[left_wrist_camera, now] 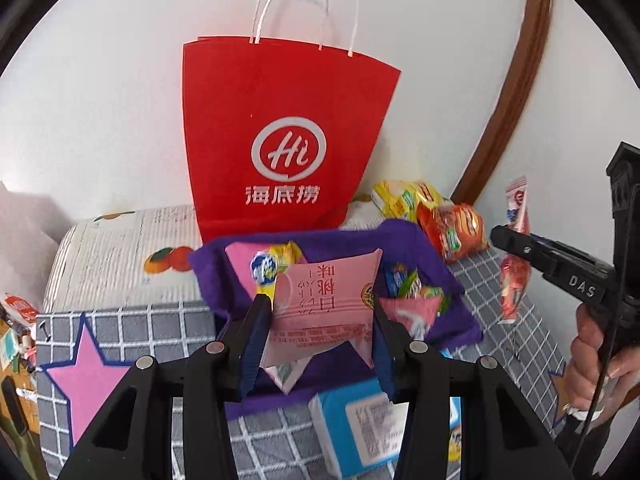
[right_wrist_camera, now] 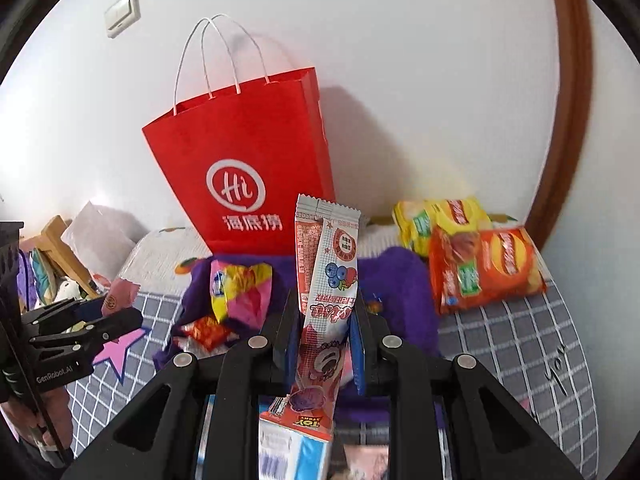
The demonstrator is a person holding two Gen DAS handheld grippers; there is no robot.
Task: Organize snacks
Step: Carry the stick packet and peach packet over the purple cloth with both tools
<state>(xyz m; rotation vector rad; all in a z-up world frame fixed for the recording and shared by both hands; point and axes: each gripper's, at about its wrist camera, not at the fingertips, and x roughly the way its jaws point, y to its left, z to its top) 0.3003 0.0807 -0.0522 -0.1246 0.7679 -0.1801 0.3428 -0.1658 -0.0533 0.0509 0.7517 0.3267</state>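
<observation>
A pale pink pillow-shaped snack packet with red lettering (left_wrist_camera: 320,312) was pinched between the 2 blue-padded fingers of the left gripper (left_wrist_camera: 318,326), the pads pressed against its left and right edges. The packet was held clear of the bed, in front of a purple fabric storage bin (left_wrist_camera: 448,280) in which several bright wrappers were seen. In the right wrist view the same left gripper (right_wrist_camera: 120,312) was seen from the side at the left edge, a corner of the pink packet (right_wrist_camera: 118,296) showing at its tip.

A long, narrow red-and-white stick-shaped snack sachet printed with berries (right_wrist_camera: 326,292) was clamped upright between the narrowly set fingers of the right gripper (right_wrist_camera: 325,332), with its crimped top end raised above them. In the left wrist view the right gripper (left_wrist_camera: 512,246) was seen at the right edge, gripped by a person's hand (left_wrist_camera: 596,352), with the sachet (left_wrist_camera: 516,264) held at its tip.

Behind the bin, a red paper carrier bag with white twisted handles (left_wrist_camera: 288,128) was stood upright against the white wall. To the right of the bin, a yellow crisp bag (right_wrist_camera: 440,220) and an orange crisp bag (right_wrist_camera: 488,268) were lying on the grey checked bedspread (right_wrist_camera: 512,344). A blue-and-white packet (left_wrist_camera: 360,428) was lying just below the left gripper.
</observation>
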